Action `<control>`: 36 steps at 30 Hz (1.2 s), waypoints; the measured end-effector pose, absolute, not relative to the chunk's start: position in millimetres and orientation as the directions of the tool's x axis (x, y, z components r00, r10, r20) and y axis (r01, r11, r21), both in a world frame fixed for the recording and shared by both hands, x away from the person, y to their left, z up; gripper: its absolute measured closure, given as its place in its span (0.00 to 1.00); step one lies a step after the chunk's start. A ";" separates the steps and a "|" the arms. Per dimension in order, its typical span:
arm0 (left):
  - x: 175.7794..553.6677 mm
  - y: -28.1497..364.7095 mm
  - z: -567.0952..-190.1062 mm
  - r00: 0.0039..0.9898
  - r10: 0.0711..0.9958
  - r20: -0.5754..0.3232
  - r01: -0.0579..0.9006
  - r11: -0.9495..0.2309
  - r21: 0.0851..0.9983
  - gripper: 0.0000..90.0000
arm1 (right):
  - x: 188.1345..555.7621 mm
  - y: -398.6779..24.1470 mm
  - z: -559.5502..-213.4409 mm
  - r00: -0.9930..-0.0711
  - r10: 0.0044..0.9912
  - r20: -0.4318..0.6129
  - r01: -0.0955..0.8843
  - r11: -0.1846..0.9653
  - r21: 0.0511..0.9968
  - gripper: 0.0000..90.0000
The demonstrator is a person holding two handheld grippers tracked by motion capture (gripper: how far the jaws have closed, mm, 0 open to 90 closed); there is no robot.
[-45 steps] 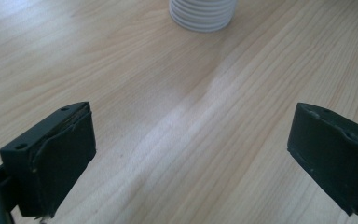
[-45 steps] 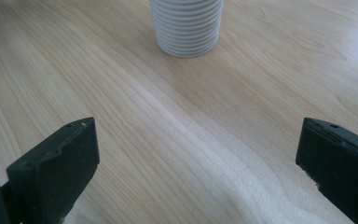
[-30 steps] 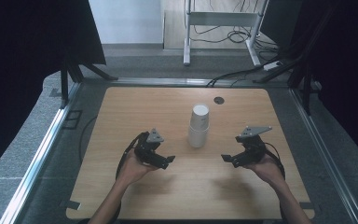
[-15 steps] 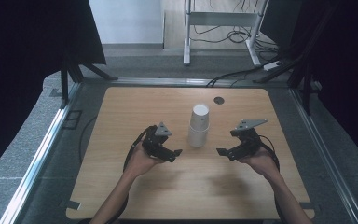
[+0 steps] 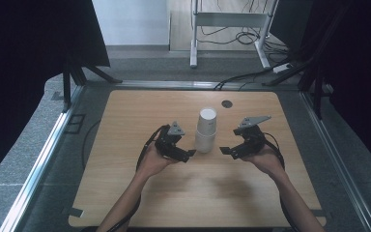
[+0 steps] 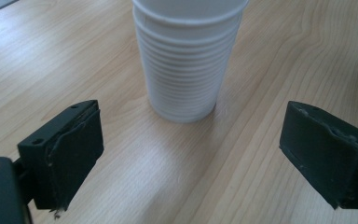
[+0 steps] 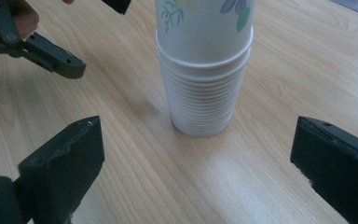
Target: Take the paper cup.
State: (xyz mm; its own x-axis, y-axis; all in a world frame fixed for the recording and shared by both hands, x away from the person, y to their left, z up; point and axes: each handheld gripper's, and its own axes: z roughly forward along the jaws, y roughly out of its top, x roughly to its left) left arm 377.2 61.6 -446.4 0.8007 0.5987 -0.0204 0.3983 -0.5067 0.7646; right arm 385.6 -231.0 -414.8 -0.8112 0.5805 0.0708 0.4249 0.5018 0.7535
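We bring the left gripper and right gripper, both just narrowing but wide and empty, toward the cup stack ahead of them; next we should grasp it.

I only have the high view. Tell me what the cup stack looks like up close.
Observer: The stack is many white cups nested tight, rims ribbing its lower part; it stands upright on the table.
Operator: Report any print on it.
Observer: The top cup carries a leaf and flower print in green and blue.
Operator: Give me the left gripper's jaws.
Observer: The left gripper has just been closing a little, but its jaws stand wide apart with bare table between them, short of the stack.
Operator: Now the right.
Observer: The right gripper likewise: jaws wide, nothing between them, stack ahead untouched.
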 end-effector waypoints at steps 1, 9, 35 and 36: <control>378.6 59.5 -446.1 0.803 0.596 -0.019 0.395 -0.508 0.766 0.07 | 386.2 -230.2 -414.4 -0.812 0.579 0.070 0.423 0.503 0.754 0.04; 387.6 47.0 -445.6 0.805 0.594 -0.013 0.389 -0.509 0.768 0.07 | 394.7 -219.4 -409.5 -0.821 0.568 0.058 0.412 0.519 0.749 0.08; 411.6 22.1 -450.4 0.802 0.597 -0.020 0.383 -0.488 0.784 0.11 | 420.9 -192.4 -384.6 -0.842 0.539 0.015 0.393 0.595 0.701 0.14; 411.6 22.1 -450.4 0.802 0.597 -0.020 0.383 -0.488 0.784 0.11 | 421.8 -191.5 -383.9 -0.842 0.539 0.014 0.393 0.597 0.700 0.14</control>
State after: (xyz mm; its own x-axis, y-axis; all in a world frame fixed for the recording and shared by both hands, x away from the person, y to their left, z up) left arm 411.6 22.1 -450.4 0.8018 0.5973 -0.0202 0.3835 -0.4882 0.7840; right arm 421.8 -191.5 -383.9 -0.8424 0.5387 0.0138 0.3931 0.5968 0.6995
